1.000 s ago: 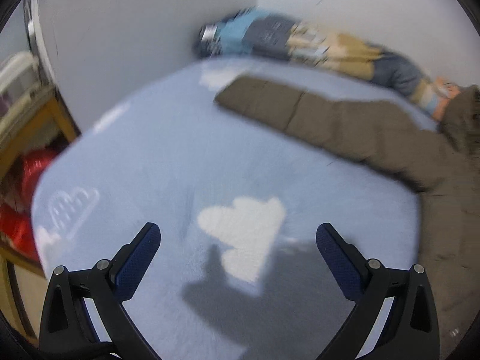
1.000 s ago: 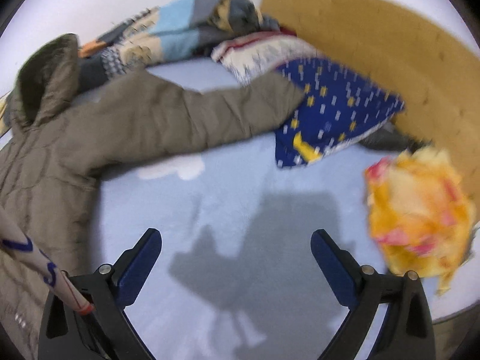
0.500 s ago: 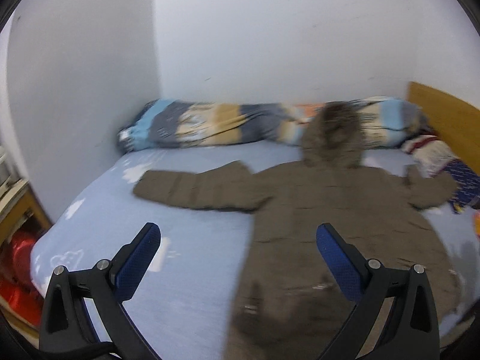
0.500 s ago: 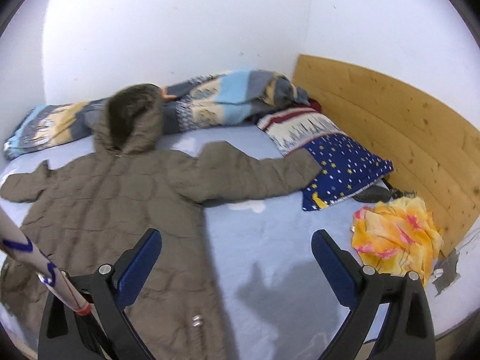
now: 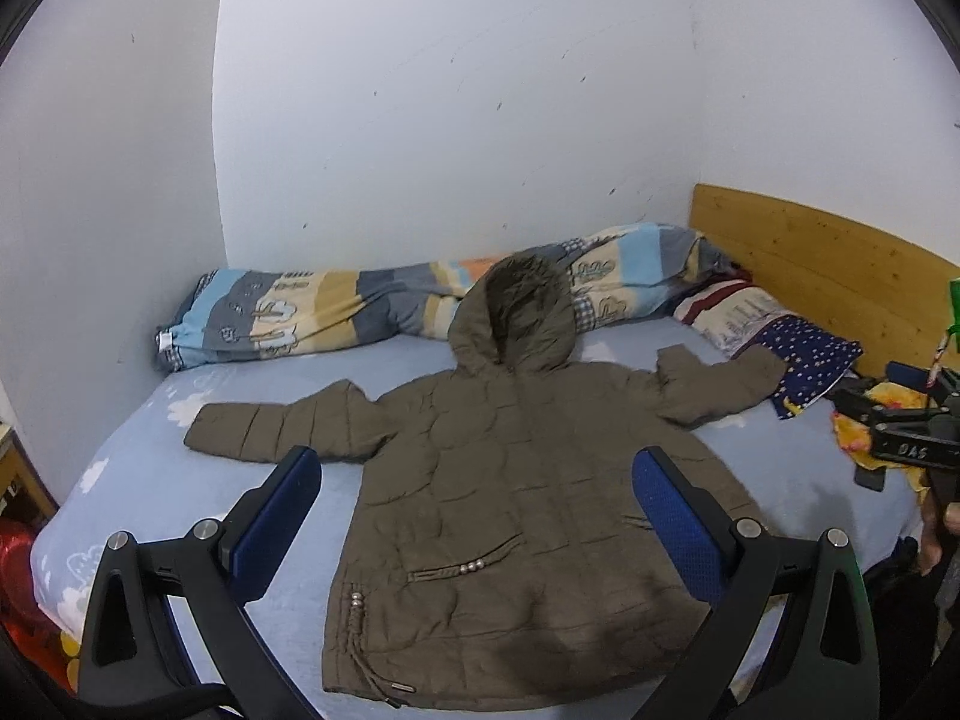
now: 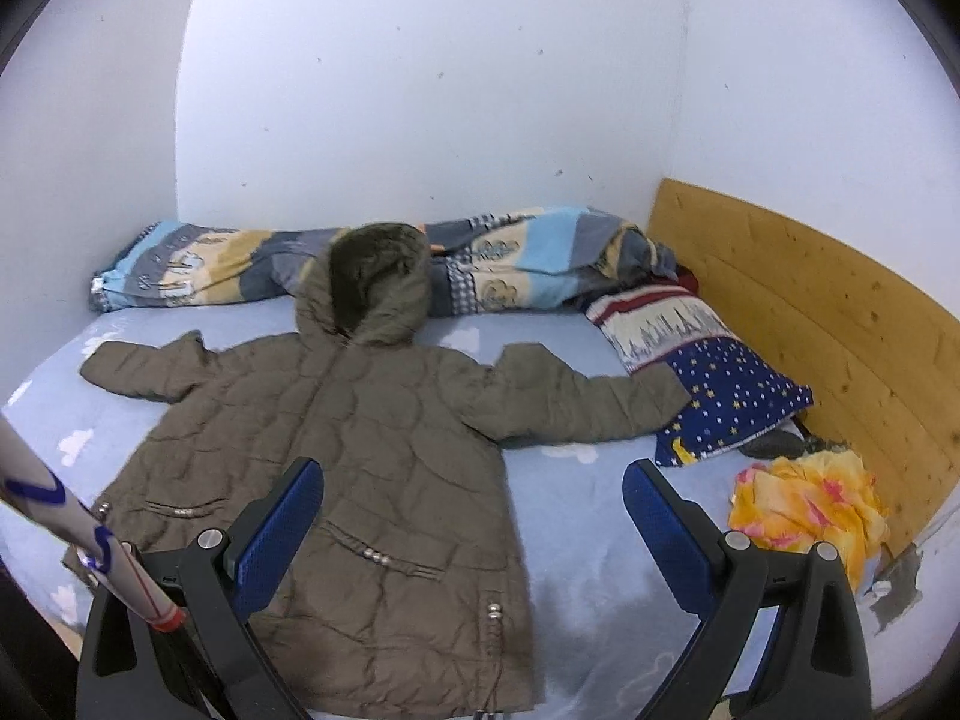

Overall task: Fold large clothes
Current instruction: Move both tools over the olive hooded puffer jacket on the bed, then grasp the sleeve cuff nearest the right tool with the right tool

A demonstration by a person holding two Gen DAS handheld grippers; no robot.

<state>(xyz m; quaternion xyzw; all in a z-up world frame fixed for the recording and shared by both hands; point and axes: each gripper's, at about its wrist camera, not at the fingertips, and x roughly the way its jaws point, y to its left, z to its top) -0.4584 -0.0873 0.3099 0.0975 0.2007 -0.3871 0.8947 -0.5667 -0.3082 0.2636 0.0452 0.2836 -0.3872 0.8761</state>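
Both wide-open, empty grippers have pulled back, framing the spread coat [image 5: 516,480] whole.

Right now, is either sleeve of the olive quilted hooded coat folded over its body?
No. The olive quilted hooded coat lies flat, both sleeves spread outward on the light blue bedsheet.

Only readable txt: right gripper [image 5: 900,450] body is showing white letters, approx "DAS", seen in left wrist cam. Nothing else is reading legibly.
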